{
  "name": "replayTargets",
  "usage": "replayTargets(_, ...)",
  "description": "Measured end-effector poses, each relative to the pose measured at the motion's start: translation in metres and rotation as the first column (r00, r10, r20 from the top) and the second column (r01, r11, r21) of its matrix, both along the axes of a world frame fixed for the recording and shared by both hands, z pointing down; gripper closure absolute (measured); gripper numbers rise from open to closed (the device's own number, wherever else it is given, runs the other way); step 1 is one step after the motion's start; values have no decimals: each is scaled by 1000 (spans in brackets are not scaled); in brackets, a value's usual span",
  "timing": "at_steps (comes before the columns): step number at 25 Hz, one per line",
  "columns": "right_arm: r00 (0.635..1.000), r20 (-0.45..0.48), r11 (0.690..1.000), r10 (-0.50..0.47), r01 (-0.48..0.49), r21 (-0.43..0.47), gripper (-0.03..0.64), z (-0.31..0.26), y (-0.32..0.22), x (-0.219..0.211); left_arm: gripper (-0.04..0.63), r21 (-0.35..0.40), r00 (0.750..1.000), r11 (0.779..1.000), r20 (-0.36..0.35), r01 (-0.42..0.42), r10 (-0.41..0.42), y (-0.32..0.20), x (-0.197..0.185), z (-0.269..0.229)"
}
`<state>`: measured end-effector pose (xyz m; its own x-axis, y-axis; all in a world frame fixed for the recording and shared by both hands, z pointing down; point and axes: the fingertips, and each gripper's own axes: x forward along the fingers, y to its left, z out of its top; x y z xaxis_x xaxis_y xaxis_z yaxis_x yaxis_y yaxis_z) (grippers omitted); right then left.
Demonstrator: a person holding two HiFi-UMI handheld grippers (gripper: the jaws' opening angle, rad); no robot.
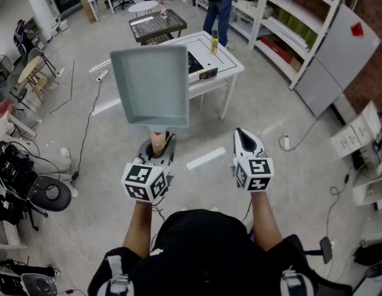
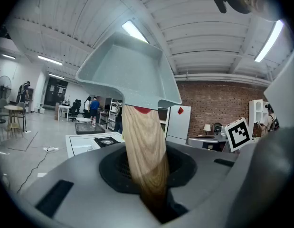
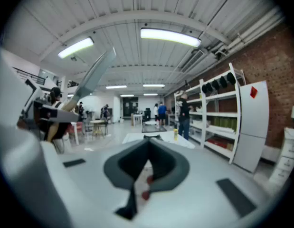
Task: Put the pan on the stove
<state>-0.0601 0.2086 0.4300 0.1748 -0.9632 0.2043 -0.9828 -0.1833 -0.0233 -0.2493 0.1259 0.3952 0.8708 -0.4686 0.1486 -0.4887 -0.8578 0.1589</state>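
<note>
A square grey pan [image 1: 150, 85] with a wooden handle [image 1: 157, 140] is held up in the air, tilted with its open side toward me. My left gripper [image 1: 157, 147] is shut on that handle; in the left gripper view the handle [image 2: 144, 151] runs down between the jaws and the pan [image 2: 128, 72] fills the upper view. The black stove [image 1: 195, 62] sits on a white table [image 1: 224, 63] several steps ahead, partly hidden by the pan. My right gripper [image 1: 246, 142] is shut and empty, level with the left; its own view shows the closed jaws [image 3: 146, 167].
A yellow bottle [image 1: 214, 42] stands on the table's far side. A person [image 1: 218, 5] stands behind it by white shelving [image 1: 283, 23]. A dark cart [image 1: 157, 24] is beyond the table. Cables [image 1: 86, 128] and a white strip [image 1: 205, 158] lie on the floor.
</note>
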Motion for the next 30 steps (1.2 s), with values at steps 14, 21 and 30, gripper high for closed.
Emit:
replayTargets(14, 999, 30, 999, -35, 36, -15, 583, 10, 12, 25, 500, -10, 1000, 999, 6, 30, -30, 13, 26, 2)
replayTargets(21, 997, 32, 997, -70, 71, -29, 583, 20, 26, 45, 500, -17, 997, 997, 9, 74, -74, 27, 43, 12)
replayTargets(30, 994, 40, 994, -99, 101, -52, 583, 31, 27, 61, 499, -16, 994, 994, 20, 105, -105, 29, 53, 13)
